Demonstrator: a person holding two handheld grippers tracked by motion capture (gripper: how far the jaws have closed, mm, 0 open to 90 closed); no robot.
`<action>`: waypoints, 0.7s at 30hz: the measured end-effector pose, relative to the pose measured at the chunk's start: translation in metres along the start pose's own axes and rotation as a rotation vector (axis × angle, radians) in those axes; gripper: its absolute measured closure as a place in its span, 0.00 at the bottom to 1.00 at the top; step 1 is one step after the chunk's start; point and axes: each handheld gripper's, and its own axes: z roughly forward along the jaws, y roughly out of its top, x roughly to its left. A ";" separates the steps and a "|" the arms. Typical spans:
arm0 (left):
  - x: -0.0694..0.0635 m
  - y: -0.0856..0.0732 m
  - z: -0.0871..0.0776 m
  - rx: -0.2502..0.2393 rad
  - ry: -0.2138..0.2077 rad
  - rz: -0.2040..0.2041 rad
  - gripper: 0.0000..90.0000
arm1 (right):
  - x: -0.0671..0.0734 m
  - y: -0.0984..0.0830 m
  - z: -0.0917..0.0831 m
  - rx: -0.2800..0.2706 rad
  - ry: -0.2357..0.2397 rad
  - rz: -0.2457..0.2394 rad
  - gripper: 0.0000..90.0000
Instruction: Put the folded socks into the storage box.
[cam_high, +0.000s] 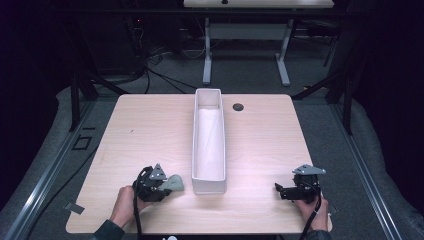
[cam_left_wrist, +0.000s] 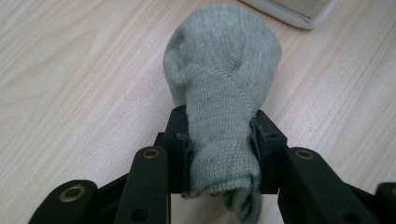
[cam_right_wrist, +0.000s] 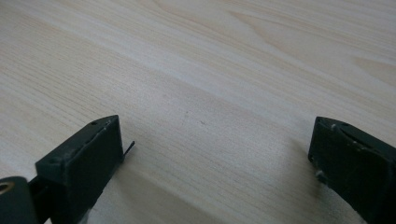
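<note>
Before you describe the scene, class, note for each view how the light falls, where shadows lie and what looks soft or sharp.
High view: the table is brightly lit while the room around it is dark, and the picture is slightly soft. Left gripper view: the grey-green sock is sharp, its knit visible, in even light. Right gripper view: the wood grain is clear, soft shadows lie beside the open right tongs, whose near edges blur.

One grey-green sock (cam_left_wrist: 224, 79) — one white bin (cam_high: 208, 145) — two grippers; small dark disc (cam_high: 238, 106) on table, perhaps grommet.
</note>
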 end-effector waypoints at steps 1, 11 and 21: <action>0.000 0.000 -0.001 0.001 -0.001 -0.002 0.73 | 0.000 0.000 0.000 0.002 -0.001 0.001 0.02; 0.003 0.006 -0.013 -0.011 -0.006 0.001 0.73 | 0.001 0.001 0.001 0.009 0.012 -0.004 0.00; 0.007 0.008 -0.026 -0.013 0.001 -0.002 0.73 | 0.001 0.001 0.002 0.014 0.013 -0.006 0.00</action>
